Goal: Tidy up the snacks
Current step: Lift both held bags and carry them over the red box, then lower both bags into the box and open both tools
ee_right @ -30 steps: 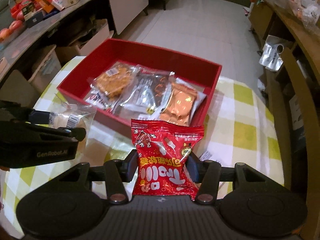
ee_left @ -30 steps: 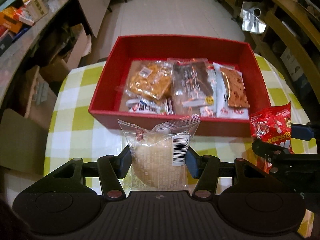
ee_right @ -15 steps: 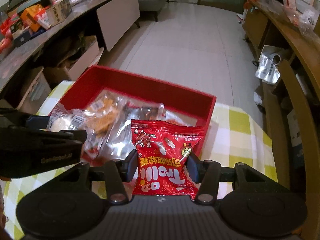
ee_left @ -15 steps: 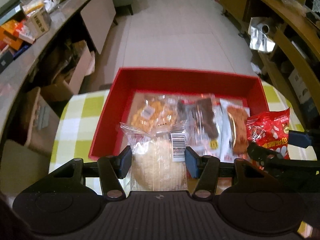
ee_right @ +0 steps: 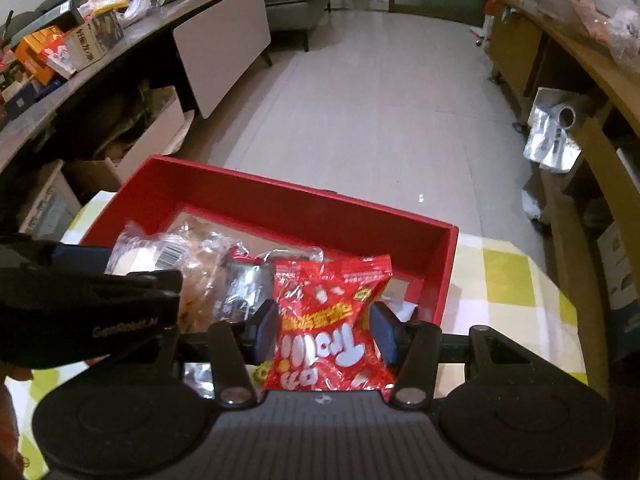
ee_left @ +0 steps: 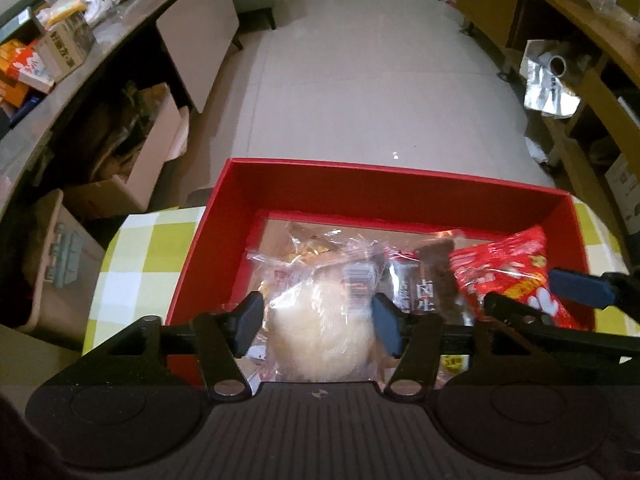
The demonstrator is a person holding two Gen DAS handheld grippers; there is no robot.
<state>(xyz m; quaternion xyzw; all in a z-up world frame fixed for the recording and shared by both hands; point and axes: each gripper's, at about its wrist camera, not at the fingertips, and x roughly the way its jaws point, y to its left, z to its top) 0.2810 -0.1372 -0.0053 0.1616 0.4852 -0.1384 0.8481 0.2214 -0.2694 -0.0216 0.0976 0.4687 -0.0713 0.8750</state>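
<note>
Both grippers hang over the red box (ee_left: 224,248) on the checked tablecloth (ee_left: 136,248): left gripper (ee_left: 318,322), jaws just opening, pads now clear of the pale round cake packet (ee_left: 320,332) between them; right gripper (ee_right: 326,330) clamped on the red snack bag (ee_right: 332,320) above the packets (ee_right: 236,280) already inside.

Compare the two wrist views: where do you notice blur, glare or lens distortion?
Left wrist view: pale bun packet smeared by motion blur, red box rim bowed by fisheye. Right wrist view: sharper, glare on the red snack bag, dark vignetted corners.
</note>
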